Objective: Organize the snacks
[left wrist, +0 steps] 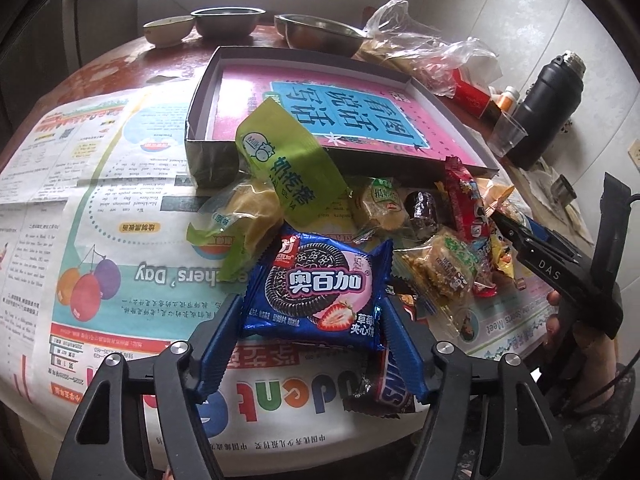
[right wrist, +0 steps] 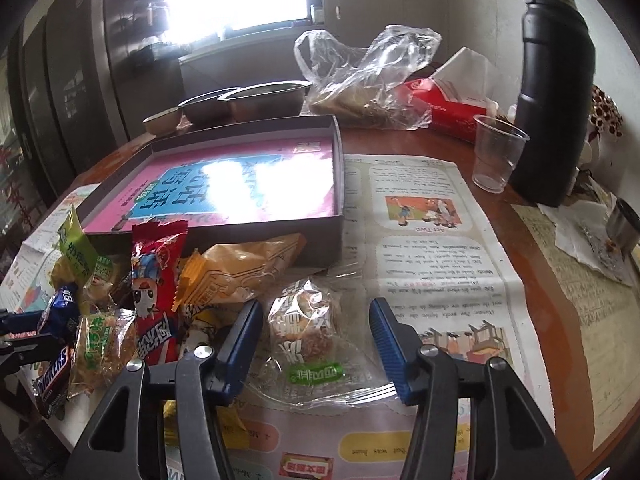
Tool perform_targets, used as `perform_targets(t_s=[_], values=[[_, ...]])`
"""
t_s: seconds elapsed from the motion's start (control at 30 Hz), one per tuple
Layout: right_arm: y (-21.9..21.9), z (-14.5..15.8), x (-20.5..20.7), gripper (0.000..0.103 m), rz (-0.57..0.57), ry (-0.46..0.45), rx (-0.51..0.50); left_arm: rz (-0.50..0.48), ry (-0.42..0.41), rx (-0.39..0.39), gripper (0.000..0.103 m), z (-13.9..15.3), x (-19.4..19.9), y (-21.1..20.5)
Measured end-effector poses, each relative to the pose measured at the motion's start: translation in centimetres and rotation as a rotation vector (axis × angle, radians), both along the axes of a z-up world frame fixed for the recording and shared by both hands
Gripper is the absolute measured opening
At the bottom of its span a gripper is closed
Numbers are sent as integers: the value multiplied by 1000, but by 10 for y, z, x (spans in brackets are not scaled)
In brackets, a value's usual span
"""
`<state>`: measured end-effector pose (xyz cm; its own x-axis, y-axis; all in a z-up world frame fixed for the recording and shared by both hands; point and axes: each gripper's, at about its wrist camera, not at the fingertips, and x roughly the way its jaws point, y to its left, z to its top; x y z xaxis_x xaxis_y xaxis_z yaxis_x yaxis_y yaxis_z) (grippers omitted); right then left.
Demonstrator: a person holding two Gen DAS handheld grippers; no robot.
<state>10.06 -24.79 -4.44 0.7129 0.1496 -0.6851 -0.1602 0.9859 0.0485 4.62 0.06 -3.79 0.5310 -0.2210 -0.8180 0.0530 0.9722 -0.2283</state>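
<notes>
Blue-padded left gripper (left wrist: 312, 320): jaws set wide apart, one pad at each short end of the blue strawberry sandwich-cookie pack (left wrist: 318, 294). Whether the pads already press the wrapper cannot be told. The pack's long axis runs left to right, straight across the gap, so closing would take it lengthwise; it lies dead ahead of the fingers, partly over a Snickers bar (left wrist: 390, 390) at the near right.

Right gripper (right wrist: 316, 328): jaws wide, holding nothing. A clear-wrapped brown pastry with a green label (right wrist: 308, 340) lies on the newspaper (right wrist: 424, 248) between the two pads, nearer the left pad, with free space before the right one. Its long axis runs near to far, in line with the fingers.

Snack heap, left of the right gripper: red cartoon-print packet (right wrist: 158, 292), orange-yellow wrapped biscuit (right wrist: 244, 268), green-labelled rice-crisp cake (right wrist: 102, 348), green milk-candy wrapper (left wrist: 288, 160).

Destination, judged: shallow grey box (left wrist: 200, 136) lined with a pink and blue printed sheet, far side of the heap, holding no snacks as yet. It lies straight beyond both grippers; each is about equally placed to carry its own item forward.

Elsewhere: black thermos flask (right wrist: 554, 92), clear plastic cup (right wrist: 498, 152), steel bowls (right wrist: 266, 100), crumpled plastic bag (right wrist: 368, 64).
</notes>
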Motion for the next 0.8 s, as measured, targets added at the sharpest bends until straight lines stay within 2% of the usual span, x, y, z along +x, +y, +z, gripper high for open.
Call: perform_targets(t_s=[0.23, 0.33, 0.57, 0.73, 0.8], values=[[-2, 2, -2, 56, -5, 2, 13, -5, -4, -30, 68, 0, -2, 5], [0, 3, -4, 56, -3, -1, 11, -6, -10, -45, 61, 0, -2, 6], [-3, 3, -3, 56, -14, 3, 22, -4, -3, -68, 62, -1, 3, 7], [-3, 3, -2, 56, -13, 5, 23, -6, -20, -56, 62, -1, 9, 3], [-3, 2, -2, 56, -12, 6, 25, -9, -27, -54, 60, -1, 12, 2]])
